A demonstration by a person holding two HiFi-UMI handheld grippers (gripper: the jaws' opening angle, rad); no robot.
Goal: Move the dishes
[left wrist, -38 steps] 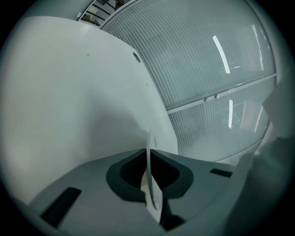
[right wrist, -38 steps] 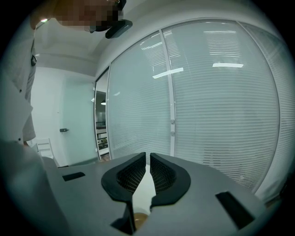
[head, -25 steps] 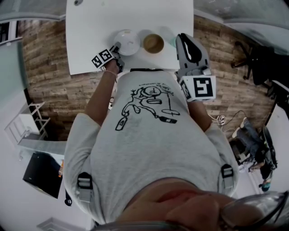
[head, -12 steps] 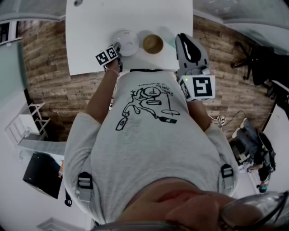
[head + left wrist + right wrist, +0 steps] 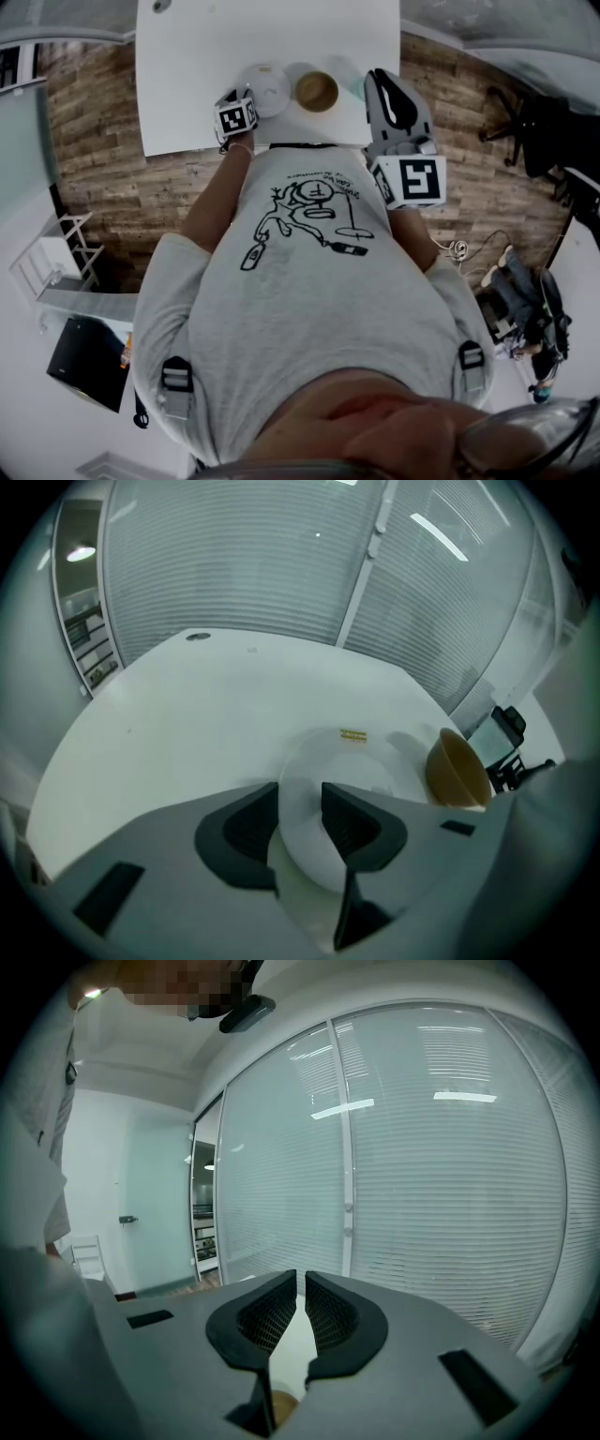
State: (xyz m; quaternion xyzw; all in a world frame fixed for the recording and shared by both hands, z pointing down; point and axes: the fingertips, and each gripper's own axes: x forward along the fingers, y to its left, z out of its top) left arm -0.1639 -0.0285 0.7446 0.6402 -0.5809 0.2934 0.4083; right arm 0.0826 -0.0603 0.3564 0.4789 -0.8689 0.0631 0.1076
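A white plate [image 5: 267, 86] lies near the front edge of the white table [image 5: 262, 28], with a brown bowl [image 5: 318, 90] just to its right. My left gripper [image 5: 246, 99] sits at the plate's near left rim. In the left gripper view the plate [image 5: 361, 766] runs in between the two pads, and the left gripper [image 5: 300, 808] is shut on its rim. The bowl [image 5: 457, 769] stands tilted at the right there. My right gripper [image 5: 379, 79] hovers right of the bowl. It is raised, aimed at the window blinds, and the right gripper [image 5: 302, 1283] is shut on nothing.
A small dark spot [image 5: 197, 636] marks the table's far left corner. Wood flooring [image 5: 94, 141] surrounds the table. An office chair [image 5: 525, 122] stands to the right and a white rack [image 5: 66, 253] to the left. Glass walls with blinds [image 5: 281, 555] rise behind the table.
My left gripper has shifted right and turned, so its marker cube now faces the head camera beside the plate's rim. The right gripper, plate and bowl have stayed put.
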